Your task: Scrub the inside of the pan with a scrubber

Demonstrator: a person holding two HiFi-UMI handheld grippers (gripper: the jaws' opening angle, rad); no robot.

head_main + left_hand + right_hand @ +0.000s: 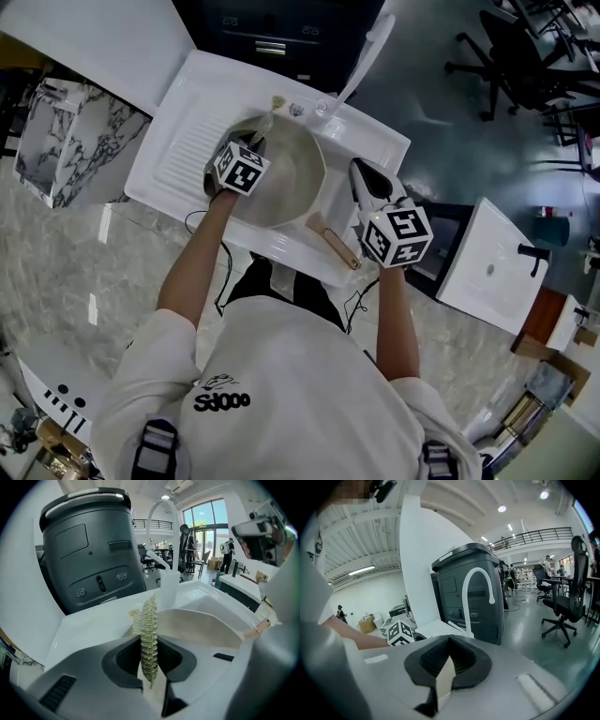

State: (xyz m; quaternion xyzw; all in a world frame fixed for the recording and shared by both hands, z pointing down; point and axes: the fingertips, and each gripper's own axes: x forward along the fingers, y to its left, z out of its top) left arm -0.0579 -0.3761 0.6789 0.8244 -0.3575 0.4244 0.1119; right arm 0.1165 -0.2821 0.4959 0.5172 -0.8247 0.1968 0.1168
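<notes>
A pale round pan point(281, 178) sits in the white sink point(370, 127), its wooden handle point(337, 247) pointing toward me. My left gripper point(256, 142) is over the pan's far-left rim, shut on a glittery yellow-green scrubber point(266, 121). In the left gripper view the scrubber point(149, 634) stands edge-on between the jaws of my left gripper point(150, 644), with the pan point(201, 627) just beyond. My right gripper point(364, 173) hovers over the sink's right side, apart from the handle, jaws shut on nothing. In its own view my right gripper point(449, 641) points past the faucet.
A white arched faucet point(364, 58) stands behind the basin, also in the right gripper view as the faucet point(478, 590). A ribbed drainboard point(183, 150) lies left of the pan. A dark grey machine point(86, 550) is behind the sink. Office chairs point(520, 56) stand far right.
</notes>
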